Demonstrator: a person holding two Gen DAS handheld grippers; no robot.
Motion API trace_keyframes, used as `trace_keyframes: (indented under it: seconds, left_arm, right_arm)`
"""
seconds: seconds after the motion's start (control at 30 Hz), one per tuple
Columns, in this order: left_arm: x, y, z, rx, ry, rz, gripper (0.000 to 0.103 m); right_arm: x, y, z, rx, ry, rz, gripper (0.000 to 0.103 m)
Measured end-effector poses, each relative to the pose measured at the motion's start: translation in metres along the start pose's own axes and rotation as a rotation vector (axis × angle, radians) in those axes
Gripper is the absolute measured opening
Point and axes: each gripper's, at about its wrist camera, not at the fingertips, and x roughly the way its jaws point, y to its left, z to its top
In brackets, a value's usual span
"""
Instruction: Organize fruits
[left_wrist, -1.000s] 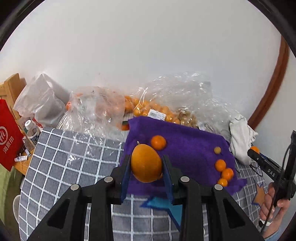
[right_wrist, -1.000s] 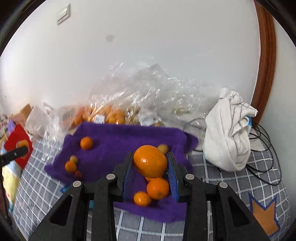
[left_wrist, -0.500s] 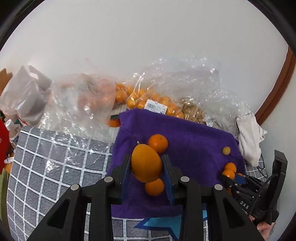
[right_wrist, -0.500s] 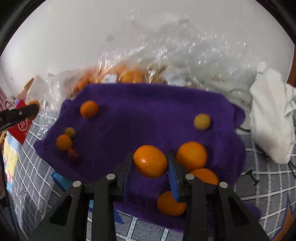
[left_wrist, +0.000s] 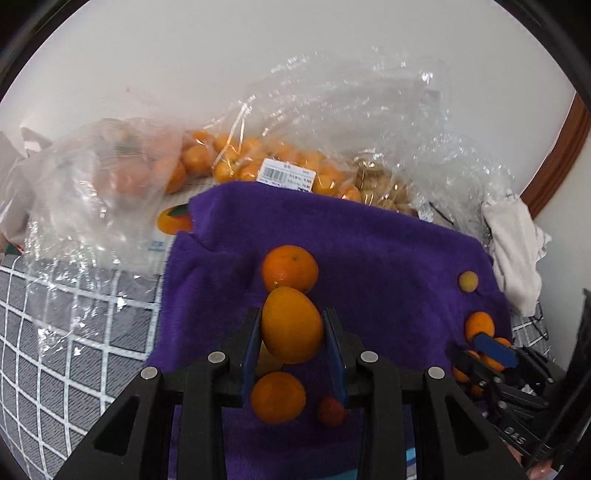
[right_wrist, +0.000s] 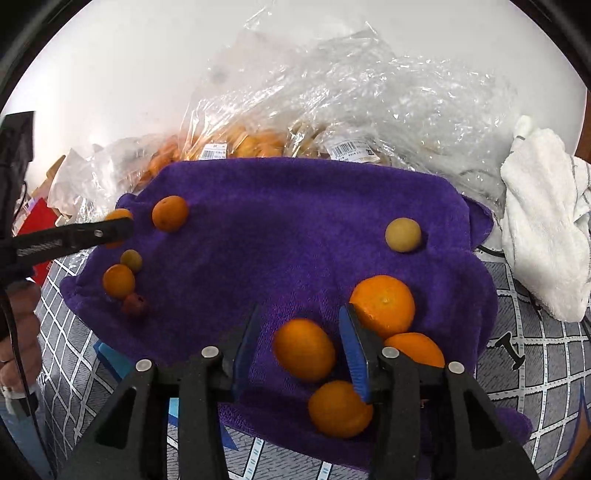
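Left gripper (left_wrist: 291, 328): blue pads clamped on both flanks of an oval orange (left_wrist: 291, 325); the fruit is carried above the purple towel (left_wrist: 388, 258).
Left gripper surroundings: round orange (left_wrist: 290, 268) just beyond the held fruit at 12 o'clock; a second orange (left_wrist: 277, 397) below it at 6 o'clock; small red fruit (left_wrist: 331, 411) at 5 o'clock, beside the right-hand pad.
Right gripper (right_wrist: 301, 345): jaws opening; the pads stand clear of the released orange (right_wrist: 304, 349), which lies on the towel (right_wrist: 295, 229) between them.
Right gripper surroundings: large orange (right_wrist: 384, 301) at 1 o'clock, just outside the right-hand pad; another orange (right_wrist: 417, 349) at 3 o'clock, partly hidden by the finger; a fourth orange (right_wrist: 338, 410) at 5 o'clock. These four form one close cluster at the near right part of the towel.
Pale yellow fruit (right_wrist: 402, 234): alone on the towel at 1 o'clock, well apart from the cluster.
Far-left group, right wrist view: one orange (right_wrist: 170, 213), a greenish-yellow fruit (right_wrist: 131, 260), a smaller orange (right_wrist: 118, 281) and a dark red fruit (right_wrist: 135, 305), at 10 o'clock on the towel.
Other gripper, cross view: the left gripper's finger (right_wrist: 74, 236) enters at 9 o'clock with orange fruit behind its tip.
Plastic bags (right_wrist: 332, 103): crumpled clear film at 12 o'clock behind the towel, with oranges and barcode labels inside.
White cloth (right_wrist: 543, 229): bunched at 2 o'clock, off the towel's right edge.
Table cover (left_wrist: 74, 332): grey with a white grid, beneath the towel.
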Motion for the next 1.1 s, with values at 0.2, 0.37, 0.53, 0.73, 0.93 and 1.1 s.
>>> trace_keyframes:
  seconds: [0.2, 0.37, 0.53, 0.73, 0.93, 1.1]
  left_arm:
    - [0.023, -0.006, -0.002, 0.012, 0.039, 0.006, 0.031]
    - [0.034, -0.016, -0.009, 0.052, 0.059, 0.019, 0.031]
    - [0.038, -0.022, -0.014, 0.072, 0.053, 0.045, 0.031]
    - [0.037, -0.024, -0.015, 0.071, 0.071, 0.052, 0.033]
    - [0.021, -0.029, -0.015, 0.088, 0.032, 0.057, 0.049]
    - [-0.002, -0.03, -0.021, 0.102, 0.019, 0.047, 0.049]
  right_arm:
    - [-0.012, -0.005, 0.002, 0.009, -0.035, -0.008, 0.044]
    - [-0.019, -0.013, 0.005, 0.035, -0.059, -0.027, 0.045]
    - [-0.021, -0.019, 0.006, 0.052, -0.063, -0.035, 0.045]
    - [-0.021, -0.019, 0.006, 0.047, -0.065, -0.045, 0.045]
    - [-0.022, -0.019, 0.005, 0.043, -0.058, -0.079, 0.045]
    - [-0.03, -0.019, 0.006, 0.054, -0.05, -0.101, 0.045]
